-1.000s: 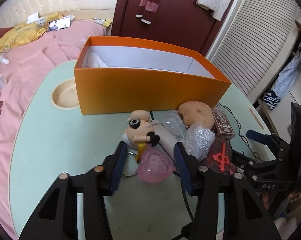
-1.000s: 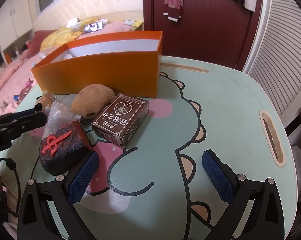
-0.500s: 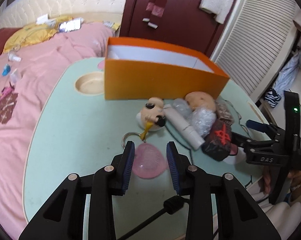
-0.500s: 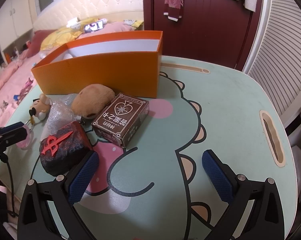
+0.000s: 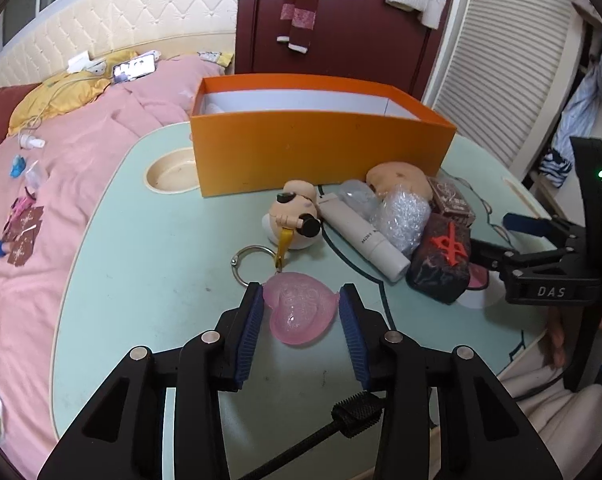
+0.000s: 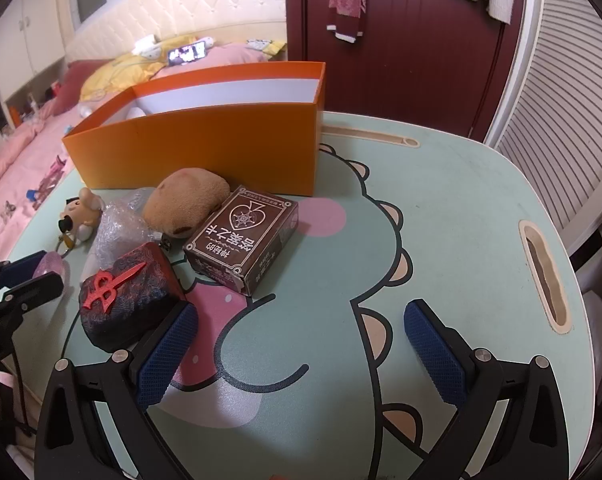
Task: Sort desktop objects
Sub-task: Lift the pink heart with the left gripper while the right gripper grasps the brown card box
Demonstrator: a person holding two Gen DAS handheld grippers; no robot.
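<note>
A translucent pink heart charm (image 5: 301,312) lies on the mint table between the blue pads of my left gripper (image 5: 301,294). The jaws are closing, and both pads touch its sides. A yellow strap and a metal keyring (image 5: 253,264) tie the heart to a small doll (image 5: 293,216). Behind them stands the orange box (image 5: 321,152), open at the top. My right gripper (image 6: 301,314) hovers open over the table's cartoon print with nothing between its fingers. A black pouch with a red emblem (image 6: 129,296) sits just left of it.
Beside the doll lie a white tube (image 5: 361,236), bubble wrap (image 5: 401,216), a brown plush (image 6: 189,204) and a brown card box (image 6: 241,236). A round cup recess (image 5: 173,172) is left of the box. A pink bed (image 5: 61,160) borders the table's left edge.
The left gripper has drawn back from the pile and narrowed around the pink heart, which has slid away from the doll until the strap is stretched out. The right gripper has stayed still.
</note>
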